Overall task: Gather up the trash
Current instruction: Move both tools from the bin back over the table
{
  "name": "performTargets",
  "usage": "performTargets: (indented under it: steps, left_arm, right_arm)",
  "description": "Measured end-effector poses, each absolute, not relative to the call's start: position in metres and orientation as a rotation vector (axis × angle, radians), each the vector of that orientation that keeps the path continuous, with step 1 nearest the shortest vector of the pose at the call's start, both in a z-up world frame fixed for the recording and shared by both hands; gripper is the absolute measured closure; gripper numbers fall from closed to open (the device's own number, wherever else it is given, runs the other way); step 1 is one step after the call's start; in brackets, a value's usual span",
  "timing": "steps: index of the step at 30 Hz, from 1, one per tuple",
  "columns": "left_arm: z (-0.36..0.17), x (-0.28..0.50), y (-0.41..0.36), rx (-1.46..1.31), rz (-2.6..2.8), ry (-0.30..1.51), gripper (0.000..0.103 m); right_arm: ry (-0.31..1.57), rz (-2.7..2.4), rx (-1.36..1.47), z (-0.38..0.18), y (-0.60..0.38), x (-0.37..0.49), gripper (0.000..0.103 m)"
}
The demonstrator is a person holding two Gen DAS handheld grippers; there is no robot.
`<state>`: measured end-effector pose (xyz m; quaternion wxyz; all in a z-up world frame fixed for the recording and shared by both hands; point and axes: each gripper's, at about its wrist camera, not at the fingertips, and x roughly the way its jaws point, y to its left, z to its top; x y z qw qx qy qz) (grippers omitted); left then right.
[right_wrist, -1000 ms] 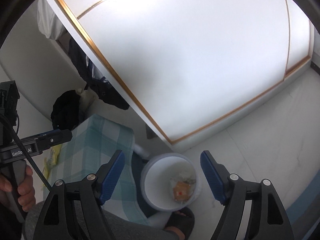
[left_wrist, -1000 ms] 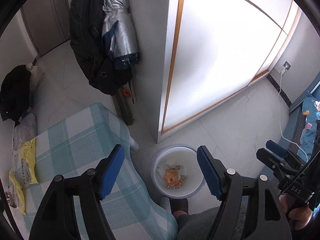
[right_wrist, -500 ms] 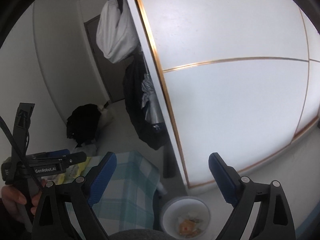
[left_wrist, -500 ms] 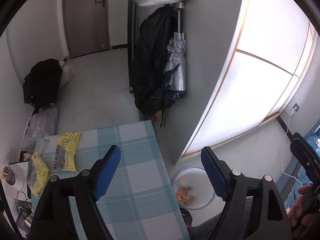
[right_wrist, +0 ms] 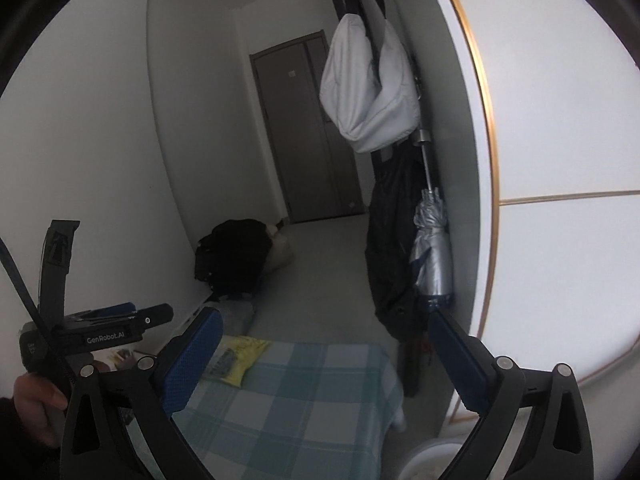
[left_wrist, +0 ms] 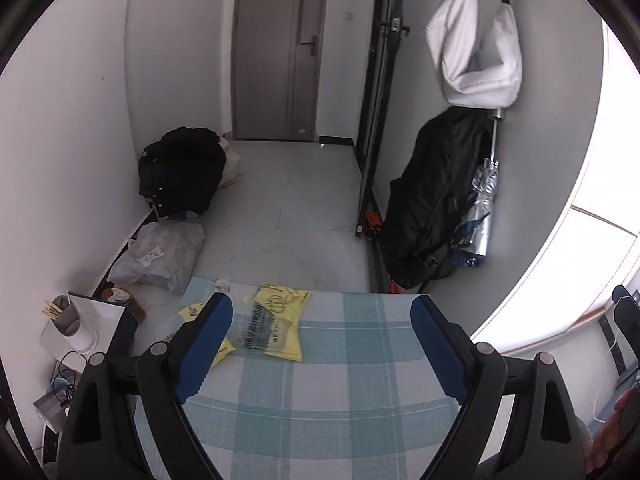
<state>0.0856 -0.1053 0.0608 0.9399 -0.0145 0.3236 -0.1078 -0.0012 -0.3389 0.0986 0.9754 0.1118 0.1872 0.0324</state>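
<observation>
My left gripper [left_wrist: 320, 344] and right gripper [right_wrist: 326, 364], jaws just opened wide, hold nothing. Yellow wrappers [left_wrist: 276, 322] lie at the checked table's [left_wrist: 320, 408] far-left end; the bin [right_wrist: 434, 462] appears barely visible. I risk dragging the cloth if the fingers snag.

Each gripper is a black plastic frame of two angled arms with triangular cut-outs, round silver screws at the joints, and long blue textured pads on the inner faces of the fingers. In the right wrist view the left gripper [right_wrist: 132, 314] shows its side: a black body printed "GenRobot.AI" in white, a blue strip along the top, a black upright bracket and a black cable. The left hand [right_wrist: 34, 402] shows a dark sleeve edge.
</observation>
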Motion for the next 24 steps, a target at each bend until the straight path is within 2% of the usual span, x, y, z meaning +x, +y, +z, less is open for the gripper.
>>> performTargets:
  steps: [12, 24]
  left_arm:
    - [0.033, 0.11, -0.04, -0.115, -0.095, 0.653, 0.014]
    - [-0.014, 0.144, 0.021, -0.154, 0.02, 0.742, 0.014]
  right_arm:
    - [0.436, 0.229, 0.167, 0.071, -0.262, 0.058, 0.0]
    - [0.605, 0.323, 0.141, 0.02, -0.208, 0.131, 0.0]
